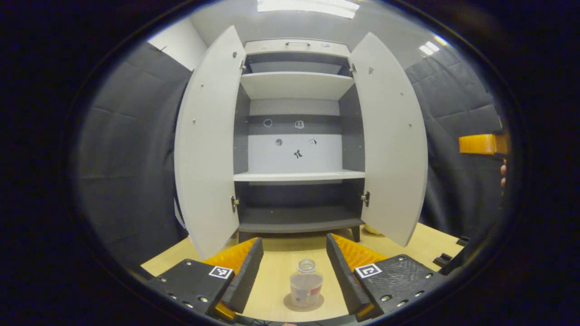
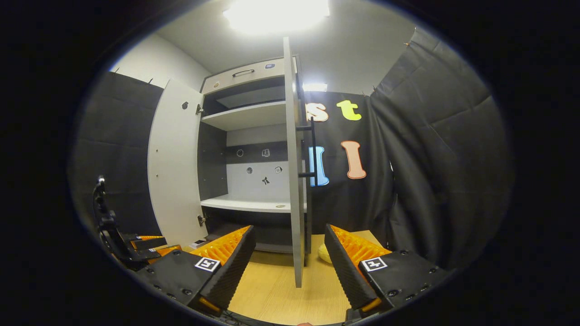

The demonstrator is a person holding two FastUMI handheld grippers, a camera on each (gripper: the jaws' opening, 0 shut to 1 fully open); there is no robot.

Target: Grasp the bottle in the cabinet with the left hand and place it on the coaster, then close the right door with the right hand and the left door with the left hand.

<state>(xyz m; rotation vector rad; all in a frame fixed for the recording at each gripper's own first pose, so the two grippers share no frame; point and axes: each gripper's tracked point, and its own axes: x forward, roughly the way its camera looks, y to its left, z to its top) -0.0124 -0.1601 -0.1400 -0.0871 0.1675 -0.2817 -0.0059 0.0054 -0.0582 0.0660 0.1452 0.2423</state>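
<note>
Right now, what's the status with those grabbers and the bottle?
Left hand-held gripper open, bottle standing on coaster between its fingers, untouched. Right hand-held gripper open, facing right door edge-on. Both doors wide open; nothing blocking.

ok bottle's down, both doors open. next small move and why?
Probably swing the right hand-held gripper rightward against the right door's outer face to push it shut. The bottle already stands on the coaster between the left hand-held gripper's open fingers, and the door's edge stands between the right one's open fingers.
</note>
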